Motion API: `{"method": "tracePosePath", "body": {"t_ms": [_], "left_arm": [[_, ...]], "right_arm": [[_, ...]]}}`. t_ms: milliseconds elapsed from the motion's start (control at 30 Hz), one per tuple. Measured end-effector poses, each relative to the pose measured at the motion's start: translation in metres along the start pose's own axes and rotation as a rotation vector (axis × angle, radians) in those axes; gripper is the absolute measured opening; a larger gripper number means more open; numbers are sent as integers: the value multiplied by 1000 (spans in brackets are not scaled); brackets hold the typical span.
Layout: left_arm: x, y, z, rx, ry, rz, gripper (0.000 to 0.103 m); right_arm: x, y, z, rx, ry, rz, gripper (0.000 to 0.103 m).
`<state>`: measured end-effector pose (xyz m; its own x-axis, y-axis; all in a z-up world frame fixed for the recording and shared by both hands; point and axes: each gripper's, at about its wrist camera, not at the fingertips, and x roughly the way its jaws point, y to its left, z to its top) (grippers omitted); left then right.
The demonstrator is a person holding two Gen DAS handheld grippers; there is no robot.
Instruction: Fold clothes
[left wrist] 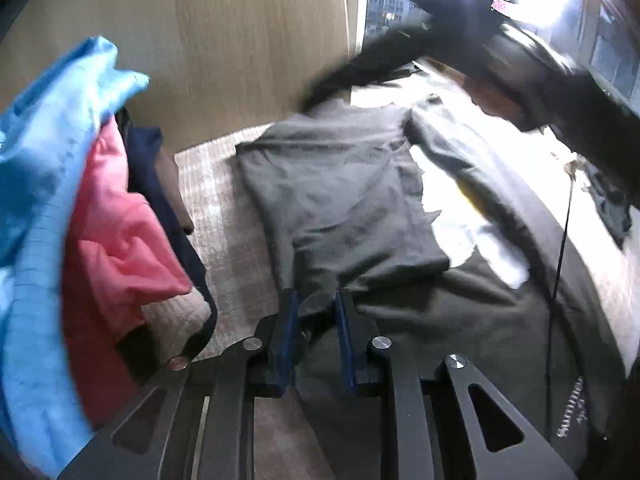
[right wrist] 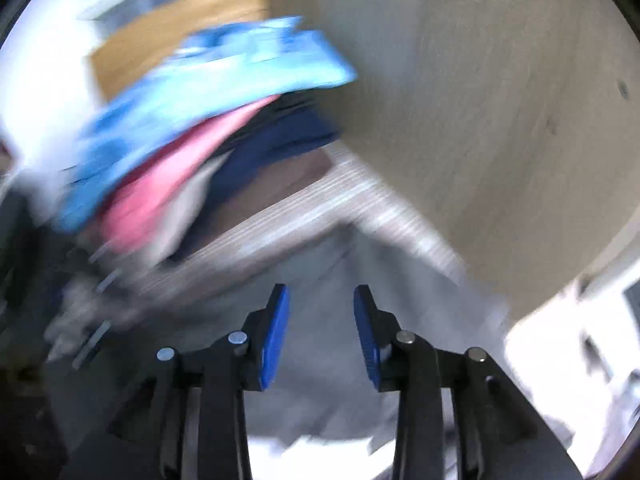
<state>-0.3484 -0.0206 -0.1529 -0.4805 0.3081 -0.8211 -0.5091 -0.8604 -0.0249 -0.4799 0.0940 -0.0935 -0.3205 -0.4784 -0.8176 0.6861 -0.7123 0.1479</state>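
One dark grey cotton T-shirt (left wrist: 344,184) lies spread over the pale woven bed cover (left wrist: 224,216), beside a heap of blue, pink and navy clothes (left wrist: 92,184). Left gripper (left wrist: 316,300) straddles a shirt fold, pads slightly parted; right gripper (right wrist: 320,300) gapes empty.

A home bedroom: heaped clothes (left wrist: 92,208) on a quilted bedspread (left wrist: 224,216) beside a wooden wardrobe (left wrist: 240,40).

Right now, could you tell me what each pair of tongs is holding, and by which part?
The left tongs have a fold at the near edge of the grey shirt between their pads; whether they press cannot be told. The right tongs hold nothing.
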Motion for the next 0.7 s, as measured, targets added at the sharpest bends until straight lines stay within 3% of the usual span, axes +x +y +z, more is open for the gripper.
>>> {"method": "tracePosePath", "body": {"t_ms": [67,233,333,433,600,700], "left_arm": [[4,0,1,14,12,20,19],[15,4,0,6,44,19,19],[19,7,2,-18,43,19,19],[24,7,3,-6,63,22,20],[29,4,1,26,91,43,24],[26,2,6,26,70,43,23]], "right_arm": [[1,27,-33,-45,65,75,33],[20,64,-70,-162,155,59,33],[31,66,-71,-169,196,107,33],[40,65,-75,-203,227,44,5],[15,47,-70,-149,216,89,5],[19,47,-78,-148,271,104,8]]}}
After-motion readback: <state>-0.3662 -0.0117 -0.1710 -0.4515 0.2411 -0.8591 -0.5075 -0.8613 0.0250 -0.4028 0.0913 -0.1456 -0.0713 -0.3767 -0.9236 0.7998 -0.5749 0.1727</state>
